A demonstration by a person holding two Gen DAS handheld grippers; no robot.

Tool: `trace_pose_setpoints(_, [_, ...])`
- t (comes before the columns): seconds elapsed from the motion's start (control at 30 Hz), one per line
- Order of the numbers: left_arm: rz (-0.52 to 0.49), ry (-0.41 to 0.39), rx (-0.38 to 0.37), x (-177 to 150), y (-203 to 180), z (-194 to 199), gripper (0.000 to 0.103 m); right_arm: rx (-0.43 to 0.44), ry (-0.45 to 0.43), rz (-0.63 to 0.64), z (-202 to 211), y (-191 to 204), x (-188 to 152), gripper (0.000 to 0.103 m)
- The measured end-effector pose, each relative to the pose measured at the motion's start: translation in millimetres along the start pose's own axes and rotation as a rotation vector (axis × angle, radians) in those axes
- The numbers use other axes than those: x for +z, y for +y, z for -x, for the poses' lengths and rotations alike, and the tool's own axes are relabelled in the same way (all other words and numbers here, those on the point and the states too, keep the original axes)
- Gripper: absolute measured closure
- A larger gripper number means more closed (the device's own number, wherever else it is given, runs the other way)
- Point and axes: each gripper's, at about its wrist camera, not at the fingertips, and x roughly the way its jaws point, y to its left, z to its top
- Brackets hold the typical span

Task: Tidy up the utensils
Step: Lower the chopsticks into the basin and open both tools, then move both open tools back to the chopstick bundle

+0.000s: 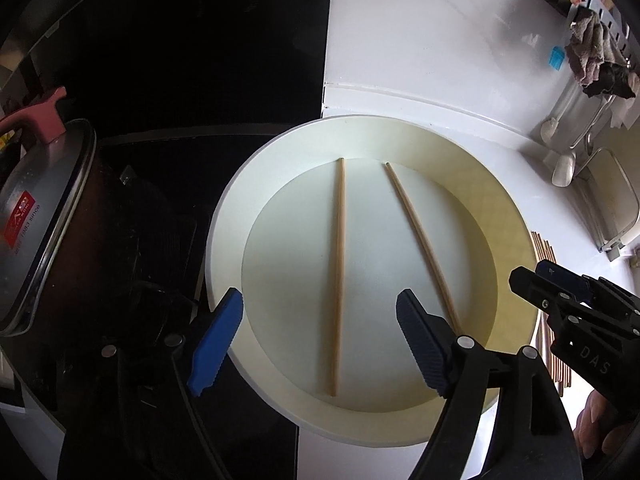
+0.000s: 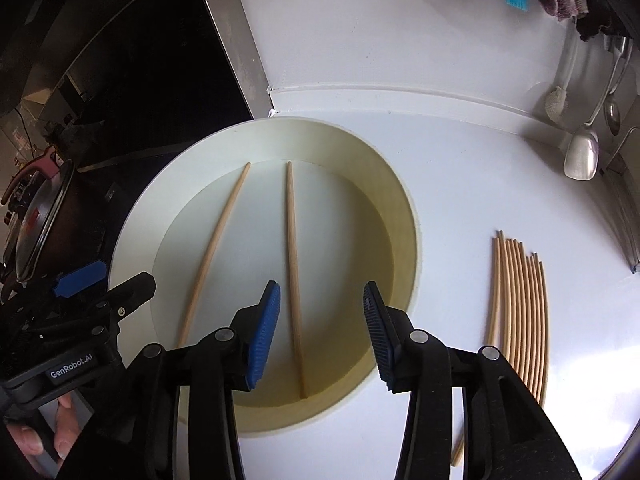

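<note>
Left gripper [image 1: 320, 340] at frame bottom, jaws released, nothing between them; right gripper [image 2: 322, 332] likewise released, straddling one chopstick without touching. Two chopsticks [image 1: 338, 276] lie apart in the cream plate [image 1: 224, 240], centre frame. Plate sits on white table [image 2: 460, 184]. Chopstick bundle [image 2: 520, 316] lies on table right of plate. Pot [image 1: 44, 232] at left on dark stove. Far upper right: spoon [image 2: 582, 156], cloths [image 1: 592, 60], white wall.
</note>
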Motion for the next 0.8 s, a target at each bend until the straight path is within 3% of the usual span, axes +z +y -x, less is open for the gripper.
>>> trace_pose_setpoints(0.37, [-0.072, -0.026, -0.063, -13, -51, 22, 0.023, -0.075, -0.034, -0.075, 48, -42, -43, 0.056])
trace_pose_setpoints(0.8, [-0.091, -0.055, -0.069, -48, -152, 47, 0.019, -0.138, -0.048, -0.144, 99, -159, -96, 0.053])
